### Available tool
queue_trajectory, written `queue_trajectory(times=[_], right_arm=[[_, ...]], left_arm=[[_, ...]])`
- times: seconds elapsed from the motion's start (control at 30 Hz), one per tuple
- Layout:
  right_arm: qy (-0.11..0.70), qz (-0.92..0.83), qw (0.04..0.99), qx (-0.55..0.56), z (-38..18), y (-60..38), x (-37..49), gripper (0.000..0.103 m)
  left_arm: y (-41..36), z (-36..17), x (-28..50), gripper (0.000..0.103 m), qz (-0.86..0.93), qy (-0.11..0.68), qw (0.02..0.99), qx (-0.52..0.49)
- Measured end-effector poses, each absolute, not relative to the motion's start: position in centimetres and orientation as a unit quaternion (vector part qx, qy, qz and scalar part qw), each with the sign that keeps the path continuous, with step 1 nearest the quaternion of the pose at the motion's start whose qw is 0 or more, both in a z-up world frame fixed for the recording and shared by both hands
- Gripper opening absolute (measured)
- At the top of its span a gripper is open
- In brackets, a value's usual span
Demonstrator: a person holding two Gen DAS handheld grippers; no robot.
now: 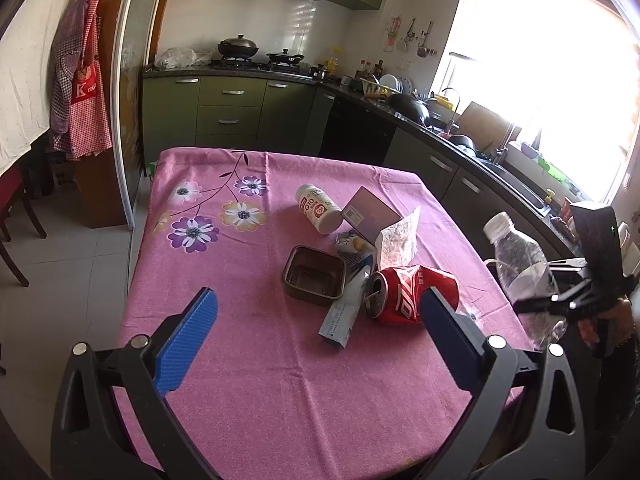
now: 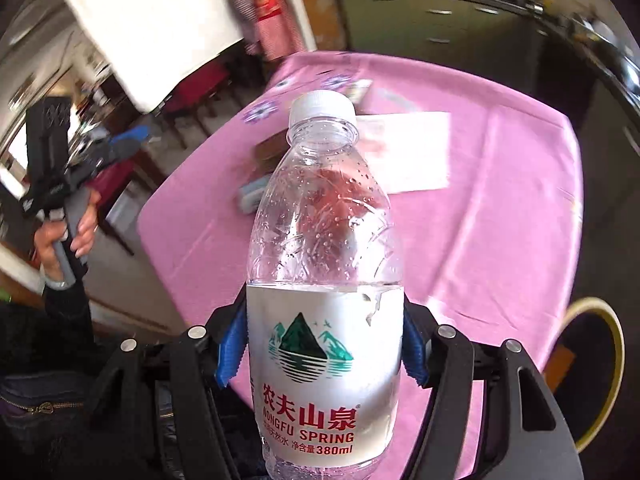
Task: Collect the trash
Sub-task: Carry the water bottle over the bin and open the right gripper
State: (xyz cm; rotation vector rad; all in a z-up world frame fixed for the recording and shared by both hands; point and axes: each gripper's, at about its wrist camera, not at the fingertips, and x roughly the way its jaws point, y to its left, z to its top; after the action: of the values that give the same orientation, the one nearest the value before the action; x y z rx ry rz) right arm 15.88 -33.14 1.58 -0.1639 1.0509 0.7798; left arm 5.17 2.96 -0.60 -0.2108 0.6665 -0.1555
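Note:
My right gripper (image 2: 324, 344) is shut on a clear plastic water bottle (image 2: 324, 280) with a white cap and white label, held in the air beside the table's right edge; the bottle also shows in the left wrist view (image 1: 520, 264). My left gripper (image 1: 316, 316) is open and empty above the pink tablecloth (image 1: 248, 380). Ahead of it lies a pile of trash: a crushed red cola can (image 1: 408, 292), a white tube (image 1: 344, 312), a crumpled clear wrapper (image 1: 398, 240), a white pill bottle (image 1: 318, 208) on its side and a grey box (image 1: 370, 218).
A small metal tray (image 1: 314, 276) sits on the table beside the can. Kitchen counters (image 1: 460, 136) with pans and a sink run behind and to the right. A wooden chair (image 1: 16, 216) stands at left. A round dark bin with a yellow rim (image 2: 596, 372) stands below the table's right side.

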Motion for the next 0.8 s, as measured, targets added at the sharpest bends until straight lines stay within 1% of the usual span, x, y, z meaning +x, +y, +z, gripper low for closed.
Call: queue_trajectory(times=[0.13,0.23,0.37,0.53,0.57,0.6,0.63,0.7,0.8], right_arm=[[0.500,0.214,0.839,0.006,0.9,-43.3,18.2,0.063],[0.521,0.121,0.843,0.053,-1.1,-49.7,19.7,0.063],[0.543,0.049,0.833,0.099,-4.6,-55.3,21.7,0.063],[0.554,0.010,0.821,0.139,-7.6,-58.8,24.1,0.064],[0.549,0.008,0.822,0.151,-8.1,-59.5,24.4,0.067],[0.541,0.010,0.825,0.164,-8.5,-60.3,24.9,0.081],[0.532,-0.001,0.829,0.172,-8.7,-60.8,25.2,0.086],[0.520,-0.027,0.835,0.179,-8.7,-61.3,25.3,0.088],[0.505,-0.017,0.838,0.206,-8.1,-61.3,24.3,0.088]], left_arm=[[2.3,-0.9,5.4,0.096,-0.085,0.332,0.934,-0.103],[1.8,-1.1,5.5,0.096,-0.089,0.334,0.933,-0.100],[1.3,-1.1,5.7,0.096,-0.091,0.339,0.932,-0.095],[0.9,-1.3,5.9,0.096,-0.092,0.345,0.930,-0.089],[0.8,-1.4,6.0,0.096,-0.094,0.346,0.929,-0.089],[0.8,-1.5,6.0,0.096,-0.094,0.348,0.929,-0.089],[0.7,-1.6,6.1,0.096,-0.094,0.350,0.928,-0.089],[0.5,-1.9,6.3,0.096,-0.095,0.355,0.926,-0.086],[0.3,-2.2,6.6,0.096,-0.094,0.361,0.924,-0.080]])
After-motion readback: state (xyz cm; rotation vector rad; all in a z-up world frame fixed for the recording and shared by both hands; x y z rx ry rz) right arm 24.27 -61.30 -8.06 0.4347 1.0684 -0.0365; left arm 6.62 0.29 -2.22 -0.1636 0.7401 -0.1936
